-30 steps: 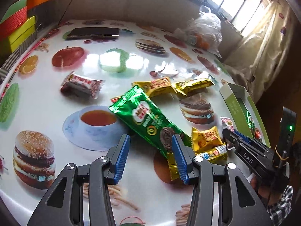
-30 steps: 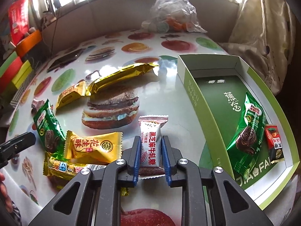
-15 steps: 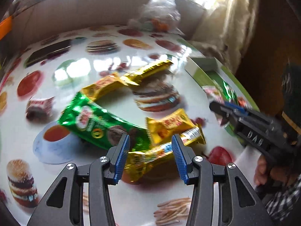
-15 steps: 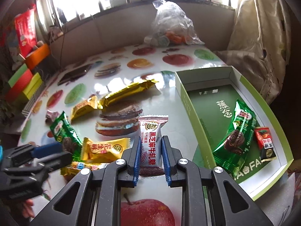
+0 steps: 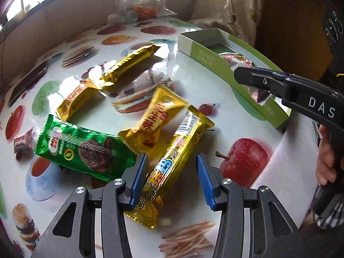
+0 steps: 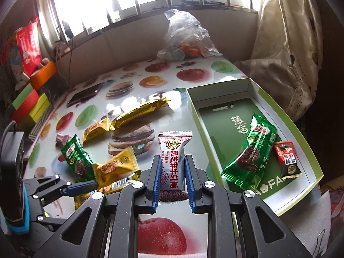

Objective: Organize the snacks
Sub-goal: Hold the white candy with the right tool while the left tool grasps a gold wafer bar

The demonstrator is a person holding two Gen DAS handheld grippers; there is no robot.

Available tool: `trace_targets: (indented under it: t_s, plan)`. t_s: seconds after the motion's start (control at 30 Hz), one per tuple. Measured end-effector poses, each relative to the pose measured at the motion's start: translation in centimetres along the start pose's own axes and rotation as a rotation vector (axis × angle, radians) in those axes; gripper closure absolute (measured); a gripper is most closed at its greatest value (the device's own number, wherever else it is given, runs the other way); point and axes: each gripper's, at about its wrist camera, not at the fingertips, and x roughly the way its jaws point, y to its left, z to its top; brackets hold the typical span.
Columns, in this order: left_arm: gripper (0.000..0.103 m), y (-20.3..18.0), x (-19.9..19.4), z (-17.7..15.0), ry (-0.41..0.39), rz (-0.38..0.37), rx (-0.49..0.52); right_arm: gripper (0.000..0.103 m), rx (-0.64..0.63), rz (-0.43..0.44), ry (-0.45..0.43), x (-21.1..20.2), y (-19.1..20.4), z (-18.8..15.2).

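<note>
Two snacks already lie in the shallow green-and-white cardboard box (image 6: 253,90), the right gripper (image 6: 172,178) pinches a white nougat packet (image 6: 174,163) beside it, while the left gripper (image 5: 172,177) hangs spread over a long gold foil bar (image 5: 172,165), six more outside.

Bare glossy table (image 6: 189,116) lies open between the scattered wrappers and the shallow green cardboard tray (image 6: 194,116), a clear lane toward its near wall. Inside, the far half of the tray floor is free; a green foil biscuit pack (image 6: 250,150) and small red candy packet (image 6: 287,158) crowd the near corner. A crinkled clear plastic bag (image 6: 185,36) blocks the table's far edge.
</note>
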Motion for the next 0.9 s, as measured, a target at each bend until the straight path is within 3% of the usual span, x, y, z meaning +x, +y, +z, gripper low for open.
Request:
trace_targets:
  t_s: [0.13,0.6,0.73,0.9]
  plan:
    - [0.056,-0.3,0.5,0.3,0.005,0.048,-0.005,0.083,0.011,0.0,0.005,0.1,-0.4,-0.2]
    - [0.056,-0.7,1.1,1.1,-0.002,0.065,-0.03,0.083,0.023,0.011,0.017,-0.1,-0.5,-0.8]
    - [0.071,-0.8,1.1,1.1,-0.001,0.075,-0.024,0.083,0.021,0.01,0.016,-0.2,-0.5,-0.8]
    - [0.078,-1.1,1.0,1.0,0.001,0.063,-0.022,0.083,0.023,0.01,0.015,-0.2,-0.6,-0.9]
